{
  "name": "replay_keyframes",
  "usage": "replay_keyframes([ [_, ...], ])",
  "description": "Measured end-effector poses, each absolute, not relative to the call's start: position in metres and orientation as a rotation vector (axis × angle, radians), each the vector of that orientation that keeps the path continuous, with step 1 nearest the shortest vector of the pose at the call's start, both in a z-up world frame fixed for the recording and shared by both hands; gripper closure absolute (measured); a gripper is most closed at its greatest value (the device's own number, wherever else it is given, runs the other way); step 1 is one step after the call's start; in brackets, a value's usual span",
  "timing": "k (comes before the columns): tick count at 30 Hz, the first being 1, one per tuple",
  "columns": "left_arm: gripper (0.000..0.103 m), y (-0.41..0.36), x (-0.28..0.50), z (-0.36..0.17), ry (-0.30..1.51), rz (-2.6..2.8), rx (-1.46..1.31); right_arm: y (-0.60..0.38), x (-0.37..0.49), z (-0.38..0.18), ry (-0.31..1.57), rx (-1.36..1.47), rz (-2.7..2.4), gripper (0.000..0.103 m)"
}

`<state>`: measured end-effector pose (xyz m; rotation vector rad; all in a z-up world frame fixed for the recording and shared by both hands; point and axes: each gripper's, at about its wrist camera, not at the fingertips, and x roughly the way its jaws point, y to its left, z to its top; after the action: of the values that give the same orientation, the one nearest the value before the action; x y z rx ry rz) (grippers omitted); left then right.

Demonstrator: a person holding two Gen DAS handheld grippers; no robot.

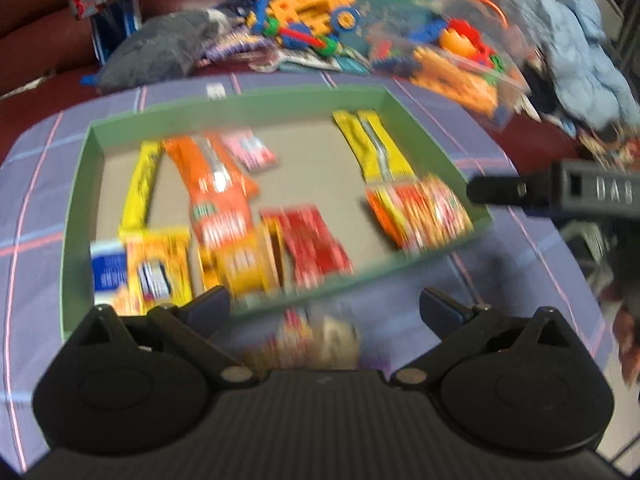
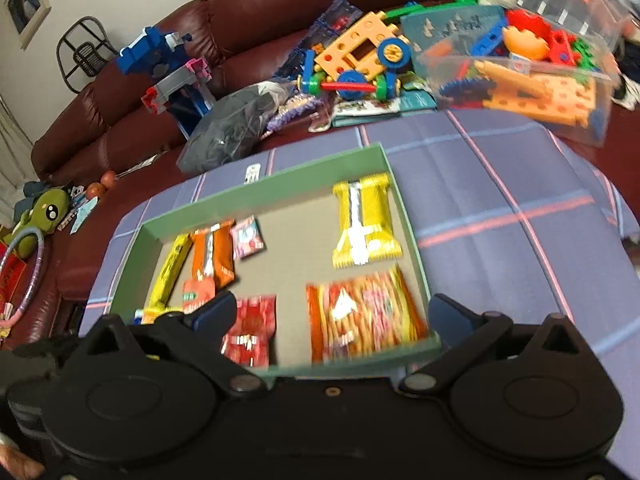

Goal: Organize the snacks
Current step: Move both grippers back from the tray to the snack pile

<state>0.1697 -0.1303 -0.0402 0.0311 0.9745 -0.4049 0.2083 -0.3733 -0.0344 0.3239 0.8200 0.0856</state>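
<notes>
Lying on a purple plaid cloth (image 2: pixel 500 208), a shallow green cardboard tray (image 2: pixel 264 196) holds the snacks: a yellow foil packet (image 2: pixel 366 220) at its far right, a wide orange-and-yellow bag (image 2: pixel 368 312) nearer, a red packet (image 2: pixel 252 328), a long orange wrapper (image 2: pixel 212 256), a slim yellow stick pack (image 2: pixel 168 276) and a small pink sachet (image 2: pixel 248 236). One blurred packet (image 1: pixel 320 340) sits outside, just before the tray's near wall. Labels are too smeared to read. The left gripper (image 1: pixel 324 304) and right gripper (image 2: pixel 332 312) both gape wide, empty. Behind, a clear plastic tub (image 2: pixel 532 68) holds toy parts.

Home living room: leather sofa (image 2: pixel 280 12), scattered toys (image 2: pixel 360 60), framed picture (image 2: pixel 26 2).
</notes>
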Motion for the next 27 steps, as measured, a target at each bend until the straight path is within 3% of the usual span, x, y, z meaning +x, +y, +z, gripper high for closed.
replay_keyframes([
  [14,0.000,-0.079,0.102,-0.070,1.061,-0.332,0.053,-0.341,0.106,-0.068,0.904,0.327,0.221,0.001],
  [17,0.000,-0.070,0.099,-0.074,1.072,-0.317,0.036,-0.317,0.090,-0.078,0.935,0.253,0.277,0.007],
  [22,0.000,-0.059,0.095,-0.083,1.086,-0.285,0.023,-0.286,0.074,-0.089,0.978,0.167,0.356,0.034],
  [27,0.000,-0.051,0.098,-0.090,1.100,-0.250,0.003,-0.274,0.071,-0.094,1.006,0.098,0.373,0.050],
])
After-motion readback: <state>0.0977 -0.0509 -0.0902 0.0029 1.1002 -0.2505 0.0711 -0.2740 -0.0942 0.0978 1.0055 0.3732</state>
